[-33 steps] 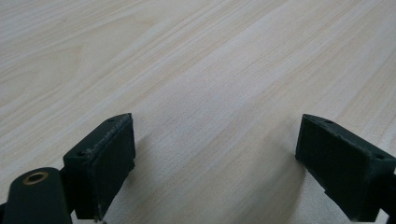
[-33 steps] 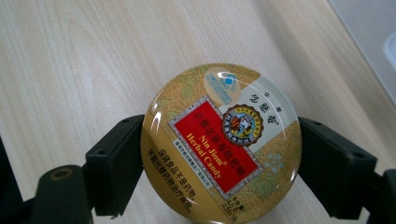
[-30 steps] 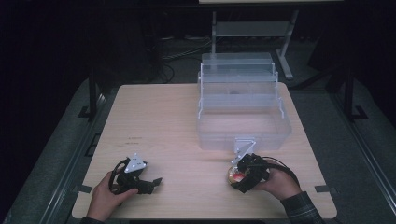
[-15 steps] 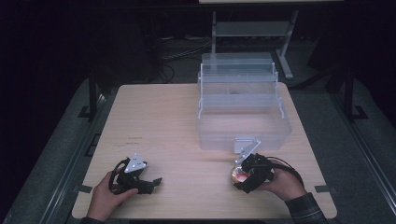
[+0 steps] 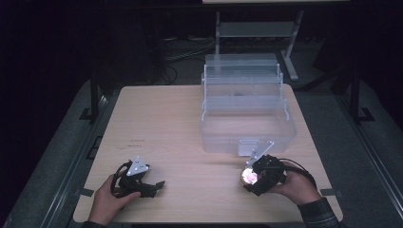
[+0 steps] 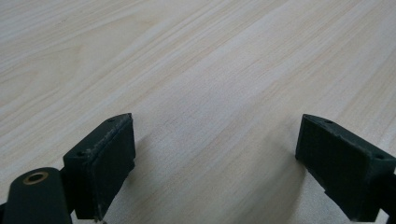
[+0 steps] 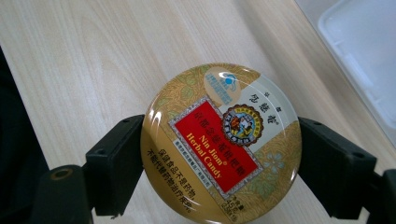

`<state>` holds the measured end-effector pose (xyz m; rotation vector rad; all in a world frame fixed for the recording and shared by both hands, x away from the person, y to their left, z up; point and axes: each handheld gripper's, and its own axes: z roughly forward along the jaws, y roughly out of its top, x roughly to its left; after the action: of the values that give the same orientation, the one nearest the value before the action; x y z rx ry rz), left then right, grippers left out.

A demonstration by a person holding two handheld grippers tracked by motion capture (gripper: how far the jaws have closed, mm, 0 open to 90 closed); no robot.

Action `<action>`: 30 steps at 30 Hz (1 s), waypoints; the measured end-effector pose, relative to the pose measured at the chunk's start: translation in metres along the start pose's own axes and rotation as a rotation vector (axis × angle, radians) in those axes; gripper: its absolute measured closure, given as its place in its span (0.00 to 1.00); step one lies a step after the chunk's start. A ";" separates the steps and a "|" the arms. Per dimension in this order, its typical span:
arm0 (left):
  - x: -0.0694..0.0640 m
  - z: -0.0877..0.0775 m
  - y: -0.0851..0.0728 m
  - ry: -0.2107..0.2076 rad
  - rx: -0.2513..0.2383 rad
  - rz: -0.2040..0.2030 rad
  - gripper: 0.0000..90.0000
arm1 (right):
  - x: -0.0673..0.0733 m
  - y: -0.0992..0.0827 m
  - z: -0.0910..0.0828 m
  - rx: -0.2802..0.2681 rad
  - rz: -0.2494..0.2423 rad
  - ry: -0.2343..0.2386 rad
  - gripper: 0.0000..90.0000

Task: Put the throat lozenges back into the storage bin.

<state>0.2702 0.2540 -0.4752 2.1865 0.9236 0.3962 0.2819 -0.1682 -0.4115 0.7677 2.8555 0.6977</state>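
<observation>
The candy tin is round and gold, with a red label in the middle that says Nin Jiom Herbal Candy, a little round picture beside it, and leaves drawn on the gold part. It sits between the two black jaws of my right tongs, and both jaws press on its sides, so I am holding it tight. It is near the front right of the tabletop, just in front of the clear plastic box. The box has stepped trays that stand open. My left tongs are wide open with nothing in them, low over the pale wood at the front left. The tabletop is light wood with thin lines. The room around it is dark, with a metal stand behind.
</observation>
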 end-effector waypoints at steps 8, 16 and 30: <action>0.000 0.000 0.000 0.000 0.000 0.000 0.12 | -0.003 -0.002 -0.013 -0.012 0.010 -0.013 0.22; 0.000 0.000 0.000 0.000 0.000 -0.001 0.12 | -0.007 -0.004 -0.026 -0.026 0.021 -0.023 0.22; 0.000 0.000 0.000 0.000 0.000 -0.003 0.12 | -0.014 -0.001 -0.043 -0.050 0.034 -0.037 0.22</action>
<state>0.2702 0.2539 -0.4752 2.1847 0.9263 0.3947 0.2848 -0.1933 -0.3737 0.8147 2.7870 0.7481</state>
